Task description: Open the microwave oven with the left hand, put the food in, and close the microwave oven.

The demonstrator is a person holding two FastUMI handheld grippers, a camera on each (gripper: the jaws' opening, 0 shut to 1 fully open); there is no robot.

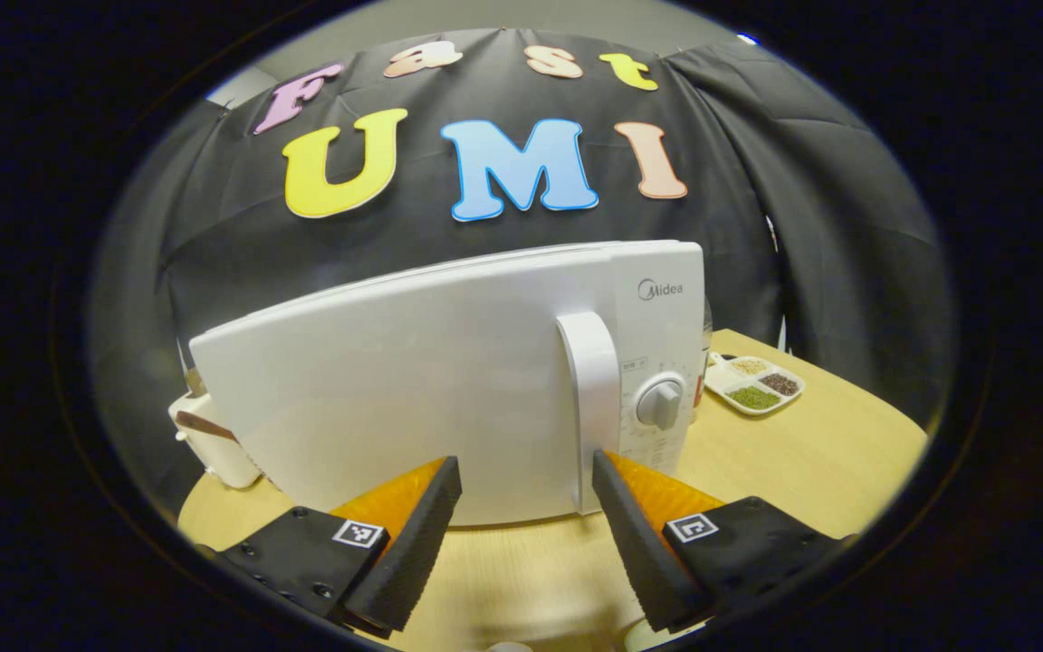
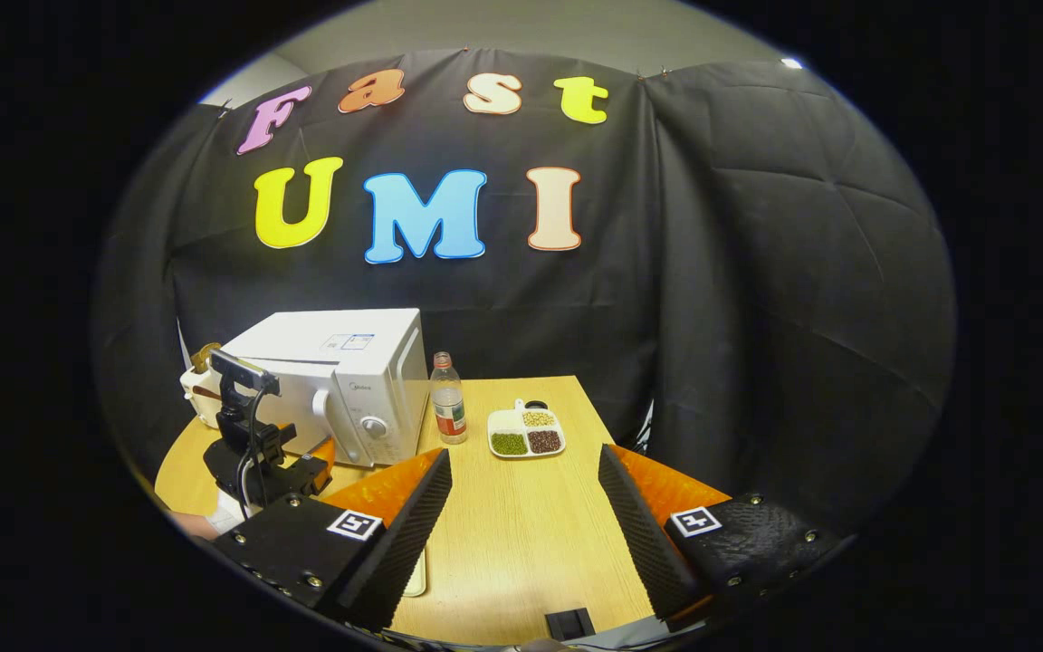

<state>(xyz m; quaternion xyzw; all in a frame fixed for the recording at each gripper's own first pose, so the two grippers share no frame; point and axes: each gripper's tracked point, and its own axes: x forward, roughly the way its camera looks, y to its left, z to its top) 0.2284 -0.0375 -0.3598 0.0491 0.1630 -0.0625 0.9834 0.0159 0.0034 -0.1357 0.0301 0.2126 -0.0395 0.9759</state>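
In the left gripper view, the left gripper [image 1: 526, 471] hangs with its fingers spread wide, nothing between them, just in front of the white microwave oven [image 1: 449, 398]. The oven's door is closed. Its upright handle [image 1: 592, 407] stands at about 1 o'clock from the gap between the fingers, close to the right-hand fingertip; whether that tip touches the handle cannot be told. A round knob [image 1: 660, 401] sits just right of the handle. At 3 o'clock from the oven, a divided tray of food [image 1: 754, 384] lies on the wooden table [image 1: 802, 453].

In the right gripper view, the right gripper [image 2: 526, 466] is likewise released, fingers wide apart and holding nothing, poised above the table [image 2: 521, 525]. The microwave oven [image 2: 340, 380] stands at 10 o'clock from it, with the left gripper [image 2: 254, 453] just before its door. A bottle [image 2: 448, 398] stands beside the oven, and the tray of food [image 2: 526, 432] lies at 12 o'clock, well apart from the right fingers.
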